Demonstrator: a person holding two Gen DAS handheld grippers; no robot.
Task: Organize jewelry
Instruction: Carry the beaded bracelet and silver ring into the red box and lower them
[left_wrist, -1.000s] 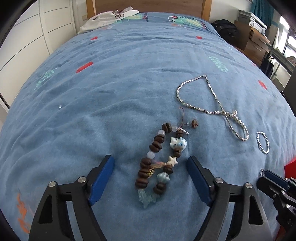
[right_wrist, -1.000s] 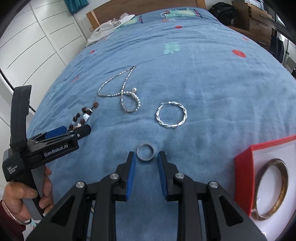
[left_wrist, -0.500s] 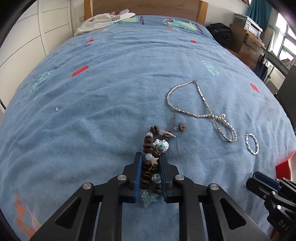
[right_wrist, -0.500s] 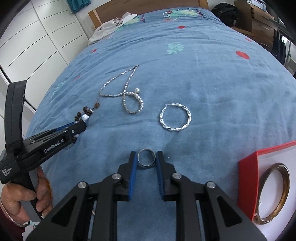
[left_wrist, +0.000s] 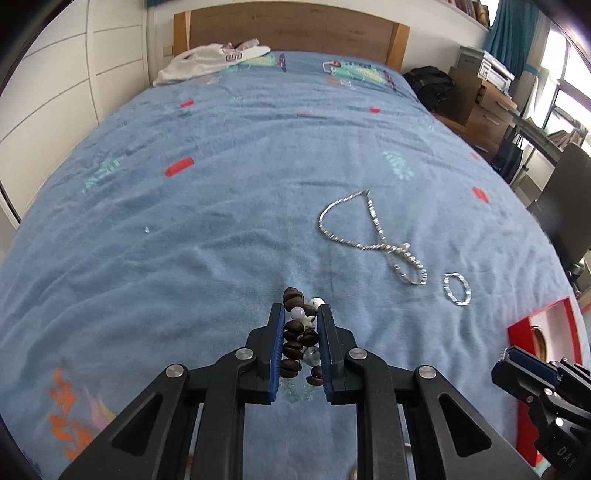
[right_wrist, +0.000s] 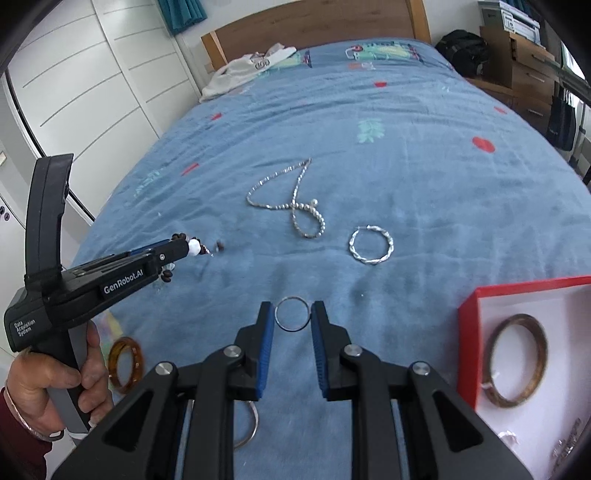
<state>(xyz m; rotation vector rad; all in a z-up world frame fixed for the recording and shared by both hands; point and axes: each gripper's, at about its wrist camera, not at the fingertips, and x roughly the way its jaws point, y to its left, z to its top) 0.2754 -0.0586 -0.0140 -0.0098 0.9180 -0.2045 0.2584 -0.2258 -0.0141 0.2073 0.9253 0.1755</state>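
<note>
My left gripper (left_wrist: 300, 317) is shut on a brown beaded bracelet (left_wrist: 295, 339) with white and blue charms, lifted above the blue bedspread; it also shows in the right wrist view (right_wrist: 184, 247). My right gripper (right_wrist: 292, 314) is shut on a thin silver ring (right_wrist: 291, 314), held above the bed. A silver necklace (right_wrist: 291, 206) and a twisted silver hoop (right_wrist: 370, 244) lie on the bed ahead. A red box (right_wrist: 469, 325) with a white lining at right holds a brown bangle (right_wrist: 517, 362).
An amber bangle (right_wrist: 125, 363) lies on the bed by the left hand. A silver hoop (right_wrist: 251, 424) lies under my right gripper. White clothing (left_wrist: 210, 62) lies near the headboard. A dresser and chair stand to the right of the bed.
Both grippers have risen from the bed, the left carrying the beaded bracelet and the right the ring. The left closed on the bracelet a second ago.
</note>
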